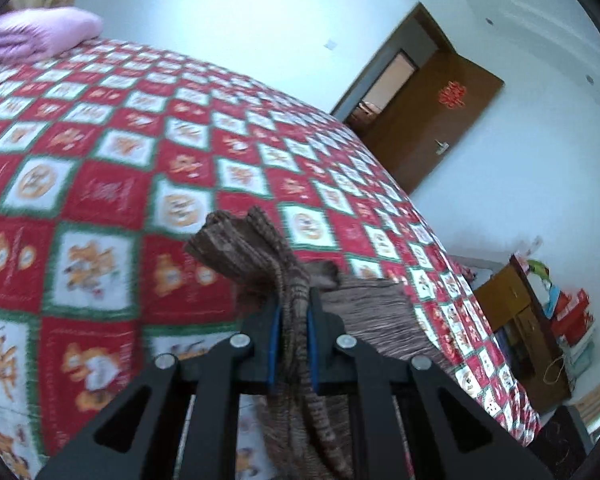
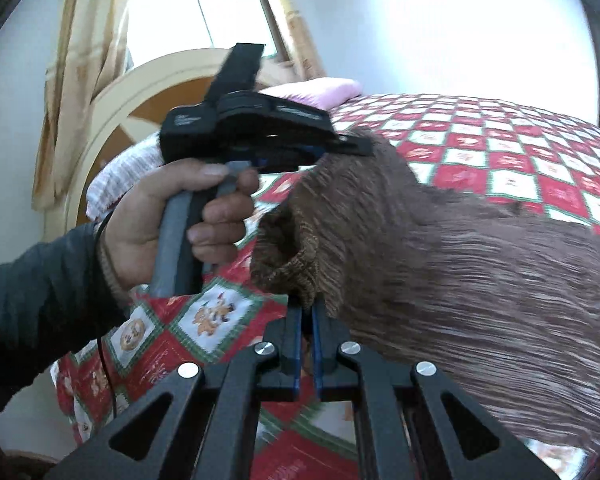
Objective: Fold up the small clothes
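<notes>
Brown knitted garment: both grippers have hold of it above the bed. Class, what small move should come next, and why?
Probably draw the two grippers apart so the brown knitted garment hangs flat. The left gripper is shut on a bunched, ribbed edge, the right gripper is shut on another edge, and the cloth sags crumpled over the checked bedspread, too rumpled to fold cleanly.

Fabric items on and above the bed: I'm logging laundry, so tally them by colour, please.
Brown: 1, the knit garment, gripped by the left gripper and the right gripper
Pink: 1, the folded blanket
Red check: 1, the bedspread
White and pink knit: 1, the cloth by the headboard
Total: 4
</notes>
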`<state>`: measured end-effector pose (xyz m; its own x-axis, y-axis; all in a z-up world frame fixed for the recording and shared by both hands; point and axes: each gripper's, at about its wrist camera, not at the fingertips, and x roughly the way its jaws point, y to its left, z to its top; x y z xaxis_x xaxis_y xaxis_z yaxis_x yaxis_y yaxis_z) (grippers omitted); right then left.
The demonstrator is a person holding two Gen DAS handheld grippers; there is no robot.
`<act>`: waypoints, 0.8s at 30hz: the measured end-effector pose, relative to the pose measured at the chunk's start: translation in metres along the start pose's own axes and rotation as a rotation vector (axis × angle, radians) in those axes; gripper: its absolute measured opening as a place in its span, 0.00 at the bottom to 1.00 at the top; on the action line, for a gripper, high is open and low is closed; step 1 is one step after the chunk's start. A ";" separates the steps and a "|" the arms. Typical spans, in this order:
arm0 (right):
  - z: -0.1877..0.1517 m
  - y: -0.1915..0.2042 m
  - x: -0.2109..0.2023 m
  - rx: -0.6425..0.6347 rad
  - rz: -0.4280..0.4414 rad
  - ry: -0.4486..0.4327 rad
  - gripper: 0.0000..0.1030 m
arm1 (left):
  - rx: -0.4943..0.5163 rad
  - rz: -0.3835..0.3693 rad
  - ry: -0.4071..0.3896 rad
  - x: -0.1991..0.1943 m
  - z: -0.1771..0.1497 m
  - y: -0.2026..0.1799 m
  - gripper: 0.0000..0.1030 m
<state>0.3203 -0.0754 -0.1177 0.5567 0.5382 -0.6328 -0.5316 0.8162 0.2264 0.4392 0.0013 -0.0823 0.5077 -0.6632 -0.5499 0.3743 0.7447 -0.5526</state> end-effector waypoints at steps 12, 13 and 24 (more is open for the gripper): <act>-0.020 -0.081 -0.064 0.156 -0.109 -0.057 0.03 | 0.115 -0.058 0.054 0.052 0.005 -0.083 0.11; -0.021 -0.085 -0.067 0.163 -0.114 -0.056 0.03 | 0.127 -0.058 0.058 0.057 0.005 -0.090 0.11; -0.048 -0.140 -0.111 0.283 -0.177 -0.055 0.03 | 0.262 -0.078 0.131 0.111 -0.008 -0.154 0.11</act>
<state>0.3022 -0.2596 -0.1151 0.6622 0.3871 -0.6416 -0.2296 0.9199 0.3180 0.4319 -0.1876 -0.0634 0.3711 -0.7107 -0.5976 0.6047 0.6734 -0.4253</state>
